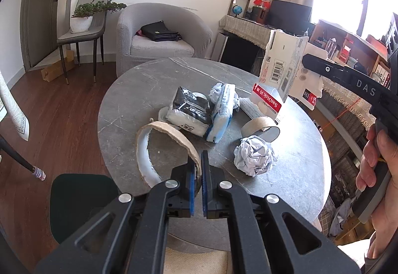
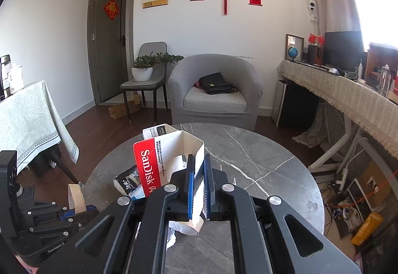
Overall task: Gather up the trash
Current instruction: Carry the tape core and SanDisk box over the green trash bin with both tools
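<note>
- The left tongs [image 1: 198, 169] are pinched nearly closed on the rim of a large cardboard ring [image 1: 159, 149], whose white-lined hoop stands tilted on the near edge of the round grey marble worktop [image 1: 149, 90].
- The right tongs [image 2: 197, 174] are clamped on a wall of a white-and-red SanDisk box [image 2: 159, 162], holding it raised above the worktop [image 2: 261, 162]; in the left view the box [image 1: 278, 75] hangs over the far right side of the worktop.
- Just beyond the cardboard ring lies a black-and-white plastic pack [image 1: 189, 110], touching a blue-edged white packet [image 1: 221, 112] on its right.
- A crumpled paper ball [image 1: 253, 157] sits to the right of the ring, near the worktop's near edge.
- A short cardboard tube [image 1: 261, 127] lies on its side just behind the paper ball.
- Far behind the worktop stands a grey armchair [image 1: 161, 32] with a black bag [image 1: 159, 31] on its seat.
</note>
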Action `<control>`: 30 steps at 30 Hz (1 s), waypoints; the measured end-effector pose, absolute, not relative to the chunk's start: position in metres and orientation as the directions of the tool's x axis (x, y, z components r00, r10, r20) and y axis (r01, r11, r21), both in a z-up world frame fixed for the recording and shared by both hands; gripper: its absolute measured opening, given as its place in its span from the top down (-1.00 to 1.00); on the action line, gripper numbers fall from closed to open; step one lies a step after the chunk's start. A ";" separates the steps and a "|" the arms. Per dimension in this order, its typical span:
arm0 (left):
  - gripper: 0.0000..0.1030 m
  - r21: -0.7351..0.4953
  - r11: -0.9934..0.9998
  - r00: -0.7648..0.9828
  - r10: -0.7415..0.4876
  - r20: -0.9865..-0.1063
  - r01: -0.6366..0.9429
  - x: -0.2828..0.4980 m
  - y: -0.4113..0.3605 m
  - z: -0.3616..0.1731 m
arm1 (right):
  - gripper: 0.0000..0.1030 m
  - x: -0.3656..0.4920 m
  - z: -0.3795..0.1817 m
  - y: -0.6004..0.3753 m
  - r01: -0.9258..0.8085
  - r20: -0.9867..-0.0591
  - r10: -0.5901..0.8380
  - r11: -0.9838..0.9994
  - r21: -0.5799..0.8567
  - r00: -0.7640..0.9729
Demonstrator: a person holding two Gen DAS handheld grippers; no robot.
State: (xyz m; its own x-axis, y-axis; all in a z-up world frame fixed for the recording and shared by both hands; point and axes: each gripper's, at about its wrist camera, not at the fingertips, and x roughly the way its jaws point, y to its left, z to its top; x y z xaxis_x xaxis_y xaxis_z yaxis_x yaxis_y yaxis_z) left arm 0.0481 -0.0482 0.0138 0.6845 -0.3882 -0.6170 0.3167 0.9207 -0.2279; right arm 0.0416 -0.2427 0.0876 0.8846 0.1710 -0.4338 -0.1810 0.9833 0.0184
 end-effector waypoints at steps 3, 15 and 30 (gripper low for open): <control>0.89 -0.218 0.933 0.698 -0.360 -0.619 0.288 0.047 -0.033 0.015 | 0.87 0.041 0.091 -0.224 -0.222 -0.435 0.207 0.975 0.018 0.876; 0.89 -0.172 0.974 0.709 -0.226 -0.668 0.149 0.049 0.046 0.000 | 0.87 0.045 0.091 -0.149 -0.363 -0.463 0.342 0.931 0.046 0.818; 0.89 -0.165 0.986 0.570 -0.124 -0.812 -0.020 0.052 0.142 -0.074 | 0.87 0.060 0.059 -0.035 -0.537 -0.557 0.482 0.840 0.076 0.676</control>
State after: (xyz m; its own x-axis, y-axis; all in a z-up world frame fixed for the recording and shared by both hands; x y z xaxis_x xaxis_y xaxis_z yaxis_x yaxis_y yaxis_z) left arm 0.0524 0.1424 -0.0741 0.5705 -0.1242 -0.8119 -0.0205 0.9861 -0.1652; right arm 0.0604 -0.0352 0.0586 0.6762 0.4821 -0.5571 -0.5368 0.8403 0.0757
